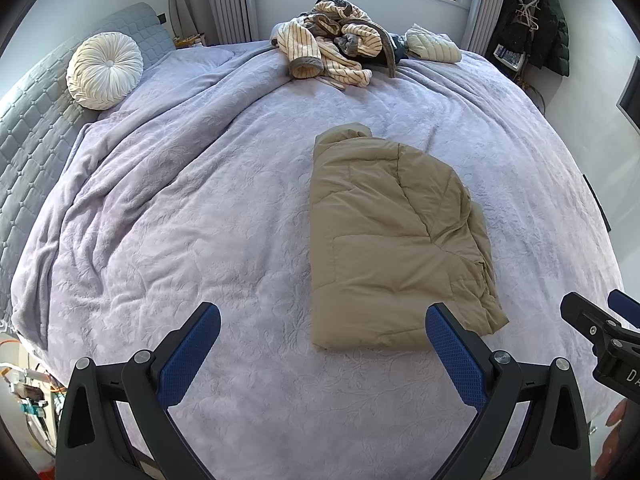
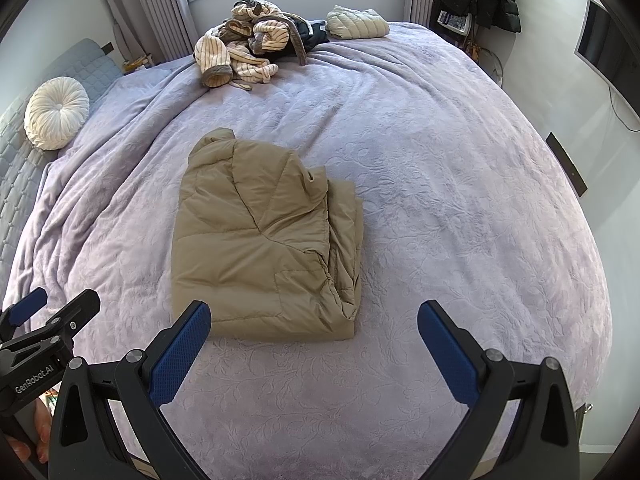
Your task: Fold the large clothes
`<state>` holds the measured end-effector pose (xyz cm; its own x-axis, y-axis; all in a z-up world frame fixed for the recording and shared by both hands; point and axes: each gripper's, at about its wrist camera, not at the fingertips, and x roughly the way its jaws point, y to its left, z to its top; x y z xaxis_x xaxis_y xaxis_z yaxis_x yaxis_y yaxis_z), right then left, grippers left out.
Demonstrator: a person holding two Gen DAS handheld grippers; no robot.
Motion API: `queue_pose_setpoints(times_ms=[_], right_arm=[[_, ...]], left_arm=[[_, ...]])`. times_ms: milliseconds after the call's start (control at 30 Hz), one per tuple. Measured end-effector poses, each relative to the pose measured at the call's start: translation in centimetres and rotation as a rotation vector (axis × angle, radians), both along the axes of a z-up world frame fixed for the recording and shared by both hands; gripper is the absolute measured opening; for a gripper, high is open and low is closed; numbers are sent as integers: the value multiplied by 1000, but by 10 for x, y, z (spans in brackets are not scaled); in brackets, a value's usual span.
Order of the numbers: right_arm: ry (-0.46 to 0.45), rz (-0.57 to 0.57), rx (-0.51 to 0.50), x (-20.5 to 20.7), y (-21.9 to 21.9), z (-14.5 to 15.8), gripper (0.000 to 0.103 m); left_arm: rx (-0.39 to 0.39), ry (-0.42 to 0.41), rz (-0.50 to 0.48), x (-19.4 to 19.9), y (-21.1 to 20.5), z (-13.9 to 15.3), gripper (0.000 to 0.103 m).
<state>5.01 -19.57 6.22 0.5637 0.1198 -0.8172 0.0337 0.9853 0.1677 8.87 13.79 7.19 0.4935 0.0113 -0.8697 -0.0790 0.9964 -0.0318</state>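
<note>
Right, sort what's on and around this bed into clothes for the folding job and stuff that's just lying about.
Part of the job:
- tan puffer jacket, already folded, mid-bed
- striped robe, heaped at the far edge
- dark garment beside that heap
- cream quilted jacket, folded, far edge

Just lying about:
- round white cushion
- lavender blanket
- dark coat hanging in the corner

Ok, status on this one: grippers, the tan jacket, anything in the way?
Left gripper open, empty. Right gripper open, empty. Tan jacket lies folded on the bed, untouched. Striped robe pile far side, not obstructing.
</note>
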Motion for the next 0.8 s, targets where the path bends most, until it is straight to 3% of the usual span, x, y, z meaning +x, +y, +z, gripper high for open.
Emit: queue_pose_setpoints(times_ms=[800], right_arm=[[4,-2,-3,-1,1,-1,103]], left_arm=[[-40,6,5,14,13,-5,102]])
